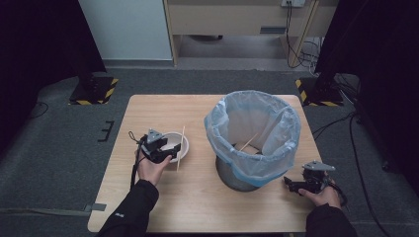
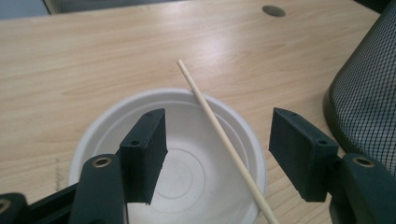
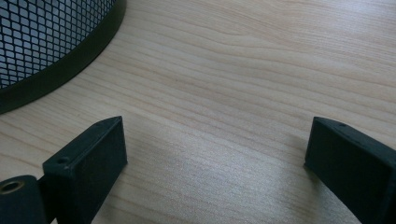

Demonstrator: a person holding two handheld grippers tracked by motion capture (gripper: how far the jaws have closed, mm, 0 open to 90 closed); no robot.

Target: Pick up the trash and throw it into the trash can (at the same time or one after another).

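On the left half of the wooden table (image 1: 197, 197), a white paper bowl (image 2: 187, 140) sits upright, near the bin but apart from it. One wooden stick (image 2: 219, 135) lies slantwise across the bowl's rim, its far end reaching past the rim over the table, its near end past the rim at the bottom of the left gripper view. Left tongs (image 1: 168, 148) hover low over the bowl, jaws spread: one jaw over the bowl's inside, the other out beyond the rim, with the stick passing between them. Neither pad touches stick or bowl. Nothing pinched.

Right of the bowl stands a black mesh bin (image 1: 252, 138) lined with a pale blue bag (image 1: 232, 118) folded over its rim. A second stick (image 1: 248, 142) lies inside, leaning against the liner.

Right tongs (image 1: 296, 185) rest low by the bin's base, at the near right corner of the table, jaws spread wide over bare wood, holding nothing. Mesh wall and black base ring of the bin show at upper left in the right gripper view.
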